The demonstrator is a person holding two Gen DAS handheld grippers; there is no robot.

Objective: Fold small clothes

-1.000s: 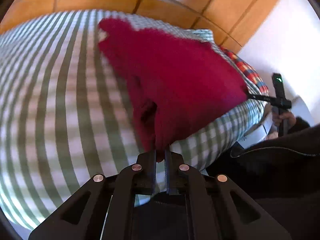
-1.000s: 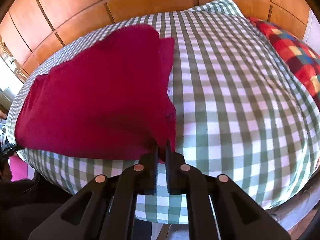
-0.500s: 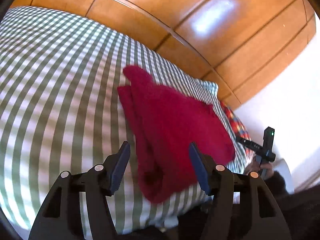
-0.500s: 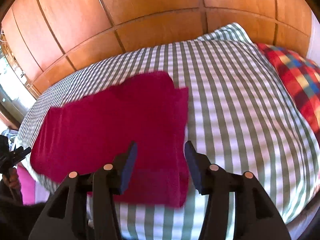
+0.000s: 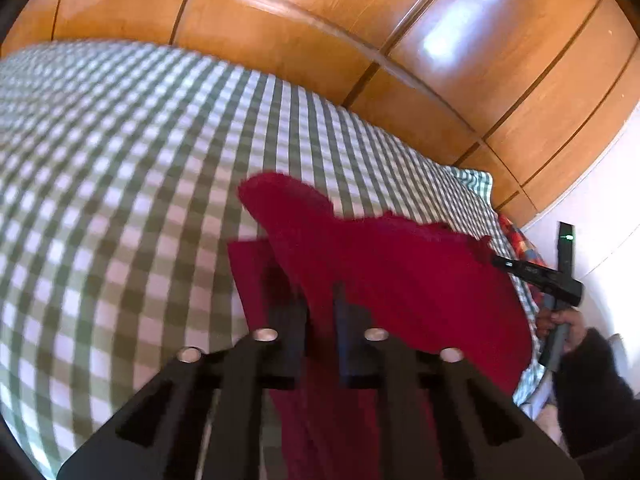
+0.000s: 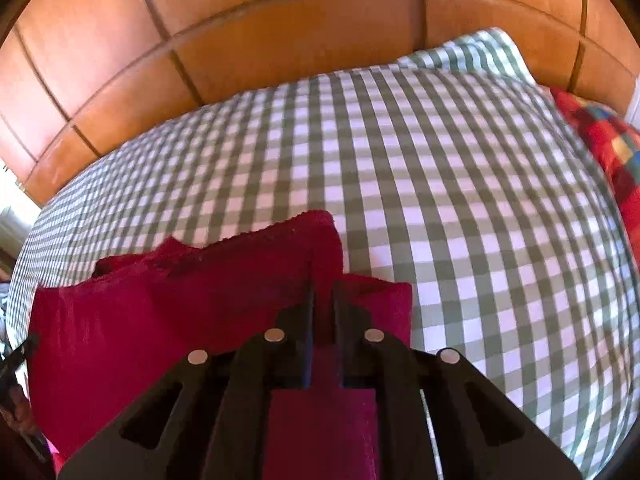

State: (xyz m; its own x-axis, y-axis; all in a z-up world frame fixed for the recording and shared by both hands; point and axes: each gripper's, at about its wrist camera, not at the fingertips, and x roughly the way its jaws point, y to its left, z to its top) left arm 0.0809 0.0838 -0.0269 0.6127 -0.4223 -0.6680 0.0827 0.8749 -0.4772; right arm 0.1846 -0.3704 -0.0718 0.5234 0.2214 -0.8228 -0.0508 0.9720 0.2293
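Left wrist view, left gripper (image 5: 320, 300) jaws pinching red garment (image 5: 400, 280) edge — right gripper (image 6: 323, 300) likewise, checked bedspread (image 6: 440, 200) beneath

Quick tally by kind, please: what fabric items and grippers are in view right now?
Red garment: 1
Green-checked bed cover: 1
Multicoloured checked pillow: 1
Grippers: 2, left gripper and right gripper, each pinching the garment
Total: 5

You have one red garment (image 5: 400, 280) in front of you, lying on one green-and-white checked bedspread (image 6: 440, 200). You are holding two grippers, a left gripper (image 5: 320, 308) and a right gripper (image 6: 322, 308). You also have one multicoloured checked pillow (image 6: 604, 140) and one wooden panelled wall (image 6: 280, 40).
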